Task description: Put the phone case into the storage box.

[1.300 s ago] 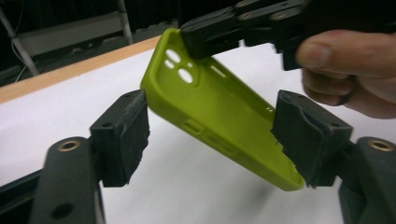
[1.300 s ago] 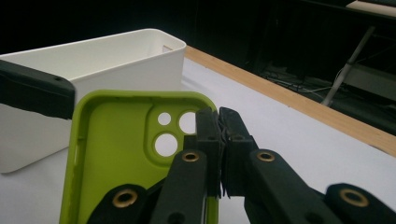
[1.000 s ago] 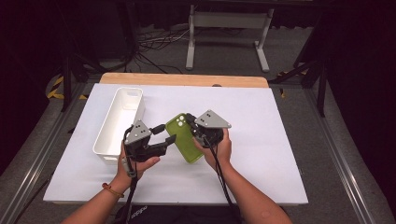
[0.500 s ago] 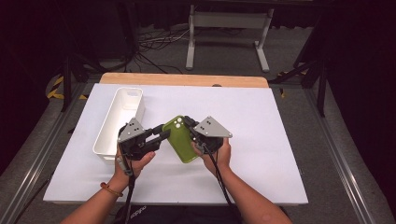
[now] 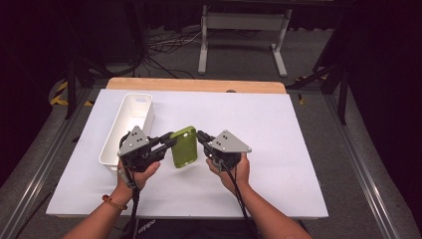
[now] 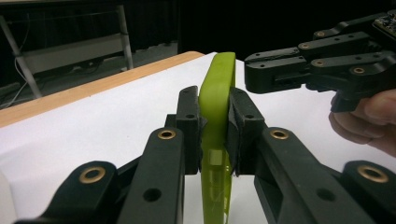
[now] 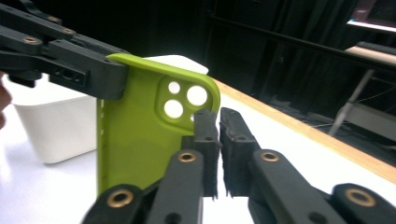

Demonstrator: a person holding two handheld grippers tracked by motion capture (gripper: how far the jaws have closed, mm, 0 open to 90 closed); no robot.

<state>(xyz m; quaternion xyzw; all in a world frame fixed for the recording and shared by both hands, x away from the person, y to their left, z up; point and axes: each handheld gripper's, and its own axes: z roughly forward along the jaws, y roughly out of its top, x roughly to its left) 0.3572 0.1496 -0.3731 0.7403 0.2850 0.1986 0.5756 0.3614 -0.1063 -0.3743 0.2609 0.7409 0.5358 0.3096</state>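
A lime-green phone case (image 5: 184,147) hangs above the white table between both grippers. My left gripper (image 5: 171,142) has just closed on its left edge; in the left gripper view both pads (image 6: 189,126) press the case (image 6: 217,88) edge-on. My right gripper (image 5: 200,135) sits at the case's upper right corner, and its jaws have just been opening. In the right gripper view a slim gap (image 7: 218,135) shows between its pads, with the case's (image 7: 135,135) camera-hole corner against the left pad (image 7: 205,135) and no green in the gap.
A long white bin (image 5: 113,132) lies on the table left of my left hand and also appears behind the case (image 7: 51,121). The white table top (image 5: 278,129) ends at a wooden strip (image 5: 196,85) at the back. Metal stand legs and cables are beyond it.
The left gripper came onto the case's left edge and shut on it. The case turned from tilted to nearly straight, and both hands shifted slightly left.
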